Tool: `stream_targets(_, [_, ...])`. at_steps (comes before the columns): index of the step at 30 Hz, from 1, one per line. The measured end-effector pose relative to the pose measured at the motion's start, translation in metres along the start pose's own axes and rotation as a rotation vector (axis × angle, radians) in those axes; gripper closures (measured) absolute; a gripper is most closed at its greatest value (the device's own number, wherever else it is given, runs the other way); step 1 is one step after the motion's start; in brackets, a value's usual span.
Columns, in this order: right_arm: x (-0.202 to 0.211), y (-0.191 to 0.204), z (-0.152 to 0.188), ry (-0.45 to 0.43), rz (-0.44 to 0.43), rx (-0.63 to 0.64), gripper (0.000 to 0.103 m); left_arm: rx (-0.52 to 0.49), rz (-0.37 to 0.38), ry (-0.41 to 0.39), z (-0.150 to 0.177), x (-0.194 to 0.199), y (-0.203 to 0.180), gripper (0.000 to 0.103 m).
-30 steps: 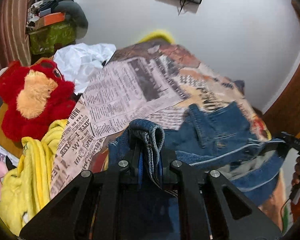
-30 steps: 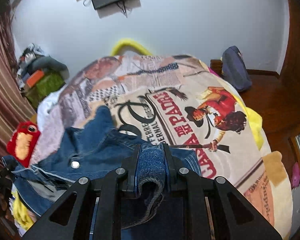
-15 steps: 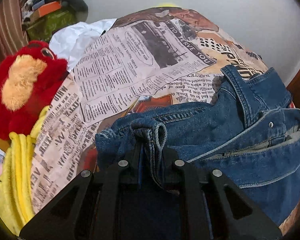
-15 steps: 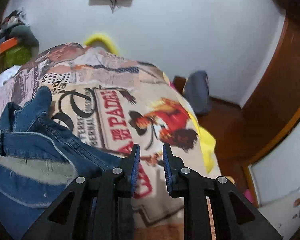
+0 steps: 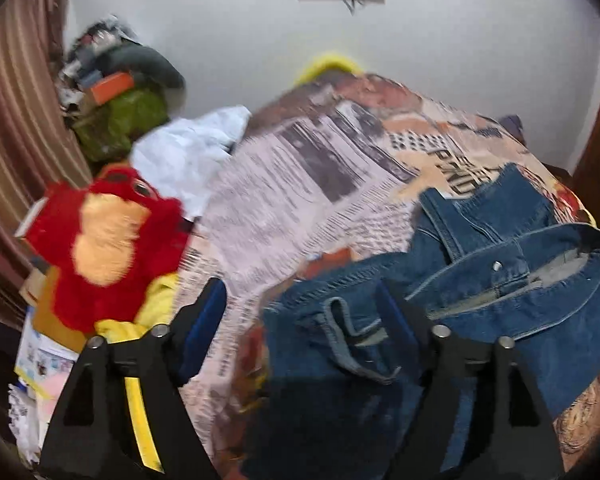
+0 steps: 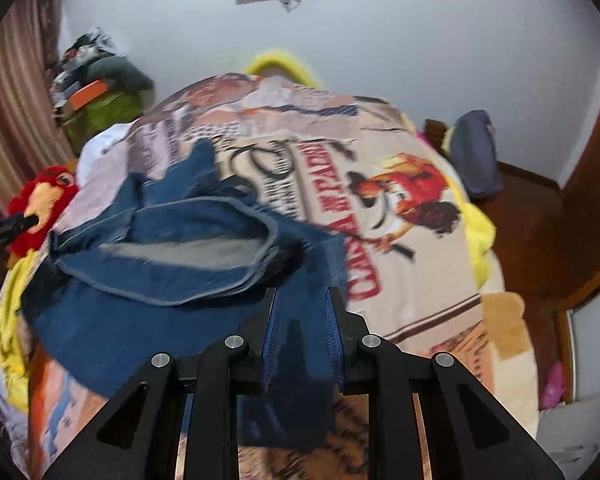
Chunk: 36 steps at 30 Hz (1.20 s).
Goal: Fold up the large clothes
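Blue jeans (image 5: 500, 312) lie bunched on the printed bedspread (image 5: 300, 184), waistband open and its grey lining showing. My left gripper (image 5: 300, 312) hovers over their left end with its jaws opening wide. A belt loop lies between the fingers, and neither pad presses on it. In the right wrist view the jeans (image 6: 160, 280) spread to the left and under my right gripper (image 6: 300, 328). That gripper is shut to a narrow gap with nothing pinched, and denim lies beneath it.
A red plush toy (image 5: 100, 248), a yellow cloth (image 5: 156, 308) and a white cloth (image 5: 188, 152) crowd the bed's left edge. A cluttered pile (image 5: 120, 100) stands by the striped curtain. A grey bag (image 6: 476, 156) sits on the wooden floor (image 6: 532, 220) at the right.
Both grippers let go of the denim folds they held. The right one released first and swung back over the jeans. The left one has just opened wide. The jeans now rest on the bed.
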State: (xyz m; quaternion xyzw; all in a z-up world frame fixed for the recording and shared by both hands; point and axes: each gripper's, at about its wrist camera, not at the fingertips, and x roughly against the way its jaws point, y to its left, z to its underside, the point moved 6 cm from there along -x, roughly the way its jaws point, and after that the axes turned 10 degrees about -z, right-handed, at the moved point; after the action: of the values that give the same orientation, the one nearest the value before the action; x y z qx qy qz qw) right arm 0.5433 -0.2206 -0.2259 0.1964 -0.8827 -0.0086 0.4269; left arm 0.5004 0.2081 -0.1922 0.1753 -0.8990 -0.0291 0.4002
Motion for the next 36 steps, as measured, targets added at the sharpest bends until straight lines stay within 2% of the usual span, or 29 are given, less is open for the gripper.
stream_targets(3, [0.000, 0.016, 0.005, 0.021, -0.038, 0.003, 0.085, -0.019, 0.009, 0.026, 0.012, 0.005, 0.006, 0.025])
stream_targets(7, [-0.009, 0.033, 0.012, 0.064, -0.094, 0.007, 0.085, -0.115, 0.016, 0.071, 0.042, 0.003, -0.005, 0.023])
stream_targets(12, [-0.038, 0.052, 0.020, 0.131, -0.109, 0.043, 0.085, -0.207, 0.026, 0.172, 0.079, -0.022, -0.028, 0.022])
stream_targets(14, [-0.057, 0.059, 0.019, 0.179, -0.111, 0.063, 0.085, -0.228, 0.014, 0.219, 0.084, -0.042, -0.036, 0.022])
stream_targets(17, [-0.086, 0.070, 0.015, 0.244, -0.107, 0.086, 0.085, -0.206, -0.029, 0.235, 0.074, -0.066, -0.035, 0.022])
stream_targets(22, [-0.116, 0.073, -0.019, 0.208, -0.077, 0.068, 0.085, -0.109, -0.114, 0.240, 0.049, -0.100, -0.007, 0.020])
stream_targets(26, [-0.135, 0.062, -0.049, 0.150, -0.033, 0.021, 0.085, -0.014, -0.061, 0.229, 0.030, -0.111, 0.014, 0.019])
stream_targets(30, [-0.133, 0.056, -0.069, 0.055, 0.011, 0.003, 0.085, 0.077, -0.070, 0.188, 0.016, -0.111, 0.033, 0.013])
stream_targets(32, [-0.129, 0.049, -0.074, 0.017, 0.054, -0.018, 0.085, 0.077, -0.126, 0.180, 0.016, -0.112, 0.039, 0.013])
stream_targets(33, [-0.128, 0.047, -0.074, 0.013, 0.066, -0.021, 0.085, 0.050, -0.215, 0.175, 0.016, -0.112, 0.046, 0.013])
stream_targets(34, [-0.126, 0.047, -0.073, 0.023, 0.064, -0.012, 0.085, 0.033, -0.258, 0.170, 0.016, -0.111, 0.049, 0.013])
stream_targets(36, [-0.120, 0.049, -0.069, 0.032, 0.073, 0.002, 0.085, 0.019, -0.272, 0.153, 0.017, -0.104, 0.058, 0.013])
